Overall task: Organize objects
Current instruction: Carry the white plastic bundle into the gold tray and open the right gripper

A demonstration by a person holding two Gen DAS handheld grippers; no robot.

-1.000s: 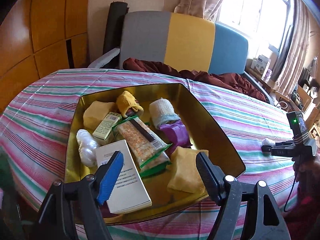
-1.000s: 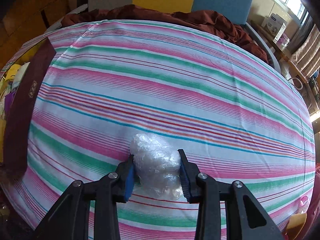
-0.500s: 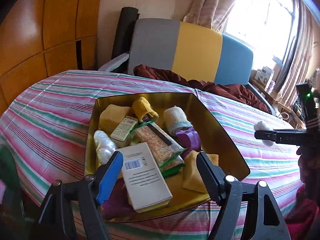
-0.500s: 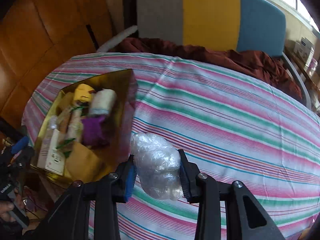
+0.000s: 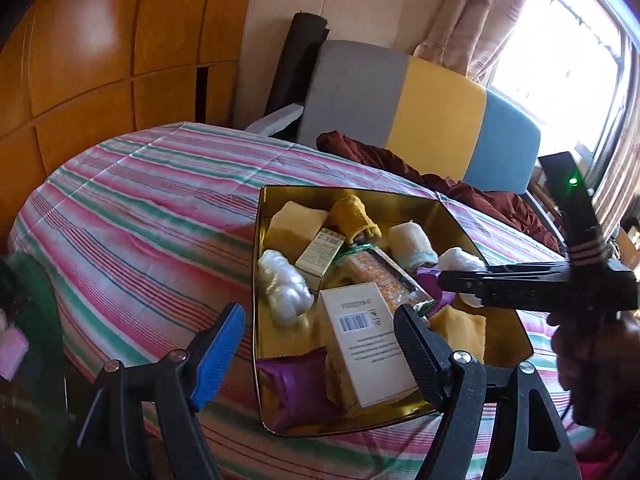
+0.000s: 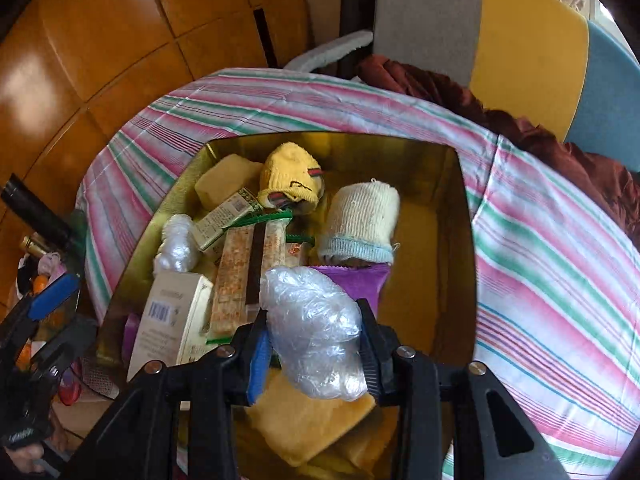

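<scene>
1. Jaws of the left gripper (image 5: 320,344) are standing wide apart, gripping nothing, over the gold tin's (image 6: 466,216) near left corner.
2. Inside the tin, a white box (image 5: 368,344), snack bar (image 6: 248,264) and rolled sock (image 6: 364,220) are lying.
3. Right gripper (image 6: 314,344) is hanging above the tin, its jaws opening around a clear plastic wad (image 6: 316,328) between them.

daylight pours through the window (image 5: 568,60) at upper right of the left wrist view, blown out to white. it throws glare on the wooden panels (image 5: 92,40) and a gold sheen inside the tin (image 6: 466,216). both views bow strongly at their dark, vignetted corners; near fingers (image 5: 218,356) look soft.
</scene>
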